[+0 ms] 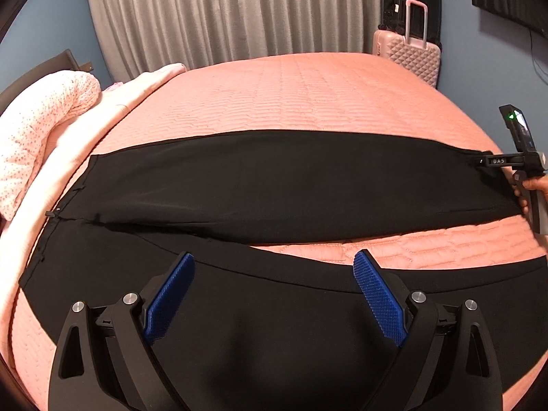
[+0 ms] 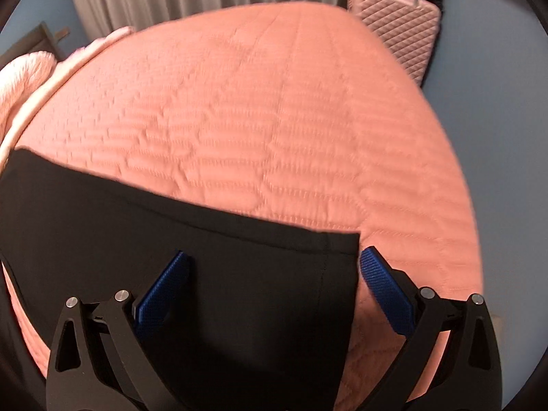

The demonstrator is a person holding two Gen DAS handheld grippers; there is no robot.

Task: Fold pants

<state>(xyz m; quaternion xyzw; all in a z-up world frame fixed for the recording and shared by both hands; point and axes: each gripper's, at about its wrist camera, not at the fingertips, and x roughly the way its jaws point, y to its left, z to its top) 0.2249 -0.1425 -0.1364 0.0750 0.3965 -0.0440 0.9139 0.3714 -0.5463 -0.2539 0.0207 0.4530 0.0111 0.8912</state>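
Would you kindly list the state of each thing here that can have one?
Black pants: spread flat on the bed, legs apart, unfolded.
Left gripper: open, over the near leg.
Right gripper: open, at a leg's hem.
Pink hard-shell suitcase: upright, handle extended.
Grey curtain: drawn.

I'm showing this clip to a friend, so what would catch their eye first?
Probably the black pants spread flat with legs apart across the salmon-pink quilted bedspread. Next, the blue-padded fingers of the open left gripper over the near leg, and of the open right gripper at a leg's hem end. Beyond the bed's far corner stands a pink quilted hard-shell suitcase.
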